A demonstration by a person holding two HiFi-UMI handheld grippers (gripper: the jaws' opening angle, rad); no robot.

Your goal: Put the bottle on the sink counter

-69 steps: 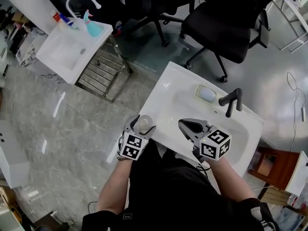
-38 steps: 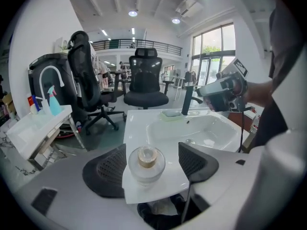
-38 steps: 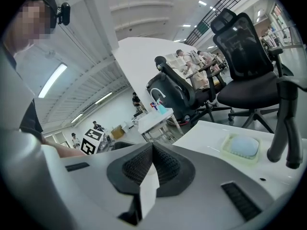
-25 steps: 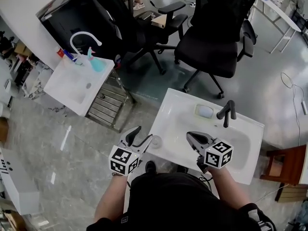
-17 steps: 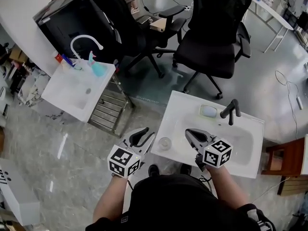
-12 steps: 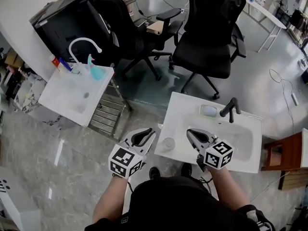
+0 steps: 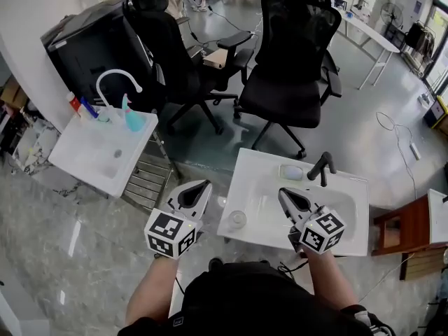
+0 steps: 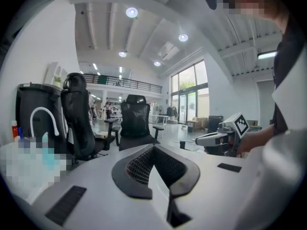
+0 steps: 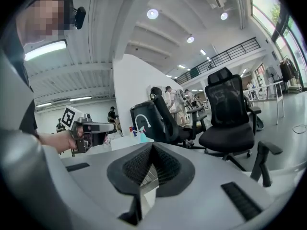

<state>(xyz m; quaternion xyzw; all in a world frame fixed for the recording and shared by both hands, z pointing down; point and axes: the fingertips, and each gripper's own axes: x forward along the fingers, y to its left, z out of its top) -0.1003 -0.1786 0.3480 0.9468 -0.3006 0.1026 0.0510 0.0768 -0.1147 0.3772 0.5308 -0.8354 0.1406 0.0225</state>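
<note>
A clear bottle [image 7: 236,220] stands upright on the near left corner of the white sink counter [image 7: 253,165], free of both grippers. My left gripper [image 7: 197,191] hovers to the bottle's left, off the counter's edge. Its jaws have just been closing with nothing between them and are shut. My right gripper [image 7: 285,196] hangs over the basin to the bottle's right, jaws together and empty. In the left gripper view, the left gripper [image 8: 153,147] points level across the room with the right gripper [image 8: 225,137] beside it. The bottle is hidden in both gripper views.
A black faucet [image 7: 320,168] and a soap dish [image 7: 292,172] sit at the counter's far side. A second white sink [image 7: 98,152] with a teal bottle [image 7: 133,117] stands at the left. Black office chairs [image 7: 287,82] are beyond, a wooden stool [image 7: 409,229] at the right.
The left gripper let go of the bottle on the counter corner, drew away to the left and upward, and closed its jaws. The right gripper also rose.
</note>
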